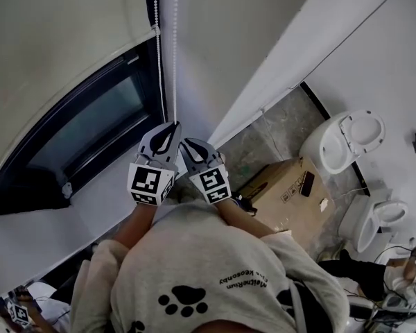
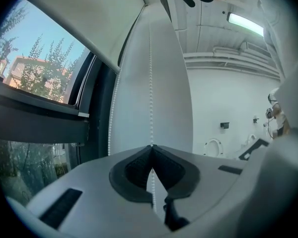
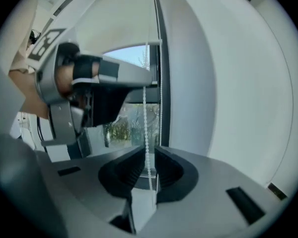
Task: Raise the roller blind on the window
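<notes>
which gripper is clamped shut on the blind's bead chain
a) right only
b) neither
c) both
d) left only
d: in the left gripper view the left gripper has its jaws closed together on the bead chain, while in the right gripper view the right gripper has its jaws apart, with the chain running loose between them.

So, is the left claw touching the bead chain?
Touching. The left gripper view shows the left claw shut on the bead chain, which runs up from its closed tips.
</notes>
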A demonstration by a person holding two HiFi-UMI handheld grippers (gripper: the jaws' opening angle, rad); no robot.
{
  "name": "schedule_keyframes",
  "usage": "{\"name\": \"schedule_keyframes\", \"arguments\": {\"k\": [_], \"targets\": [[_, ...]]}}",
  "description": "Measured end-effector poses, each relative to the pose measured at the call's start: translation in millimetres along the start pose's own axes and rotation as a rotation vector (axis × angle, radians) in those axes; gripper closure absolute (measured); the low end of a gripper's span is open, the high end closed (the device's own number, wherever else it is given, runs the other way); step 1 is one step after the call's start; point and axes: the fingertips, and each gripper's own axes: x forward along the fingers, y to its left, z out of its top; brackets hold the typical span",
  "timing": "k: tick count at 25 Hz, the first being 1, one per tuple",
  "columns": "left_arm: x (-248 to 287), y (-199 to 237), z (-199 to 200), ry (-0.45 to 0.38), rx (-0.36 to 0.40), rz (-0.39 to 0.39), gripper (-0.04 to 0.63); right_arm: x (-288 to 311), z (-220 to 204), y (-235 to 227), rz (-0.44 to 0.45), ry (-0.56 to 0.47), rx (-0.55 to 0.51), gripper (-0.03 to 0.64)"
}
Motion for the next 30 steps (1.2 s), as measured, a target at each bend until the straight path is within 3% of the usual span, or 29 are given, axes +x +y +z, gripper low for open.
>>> {"name": "schedule_keyframes", "arguments": {"k": [2, 9, 18, 30], "targets": [[-0.1, 2.4, 0.1, -0.003, 0.002, -0.01, 0.588, -15.2, 23.8, -0.7, -0.014, -0.037, 0.002, 0.536], [-4.2, 2.7, 0.6, -0.017, 0.002, -0.052, 0.588, -61.2, 121.0, -6.1, -0.129, -0.174, 0.008, 0.535], [-12.7, -2.5, -0.8, -0.027, 0.018, -0.111, 0.588, -69.3, 232.6, 11.3, -0.099, -0.301, -0.034, 0.529], [-14.7, -6.1, -0.9, -0.035, 0.012, -0.135, 0.588, -64.7, 293.7, 8.5, -0.117, -0.357, -0.049, 0.553]]}}
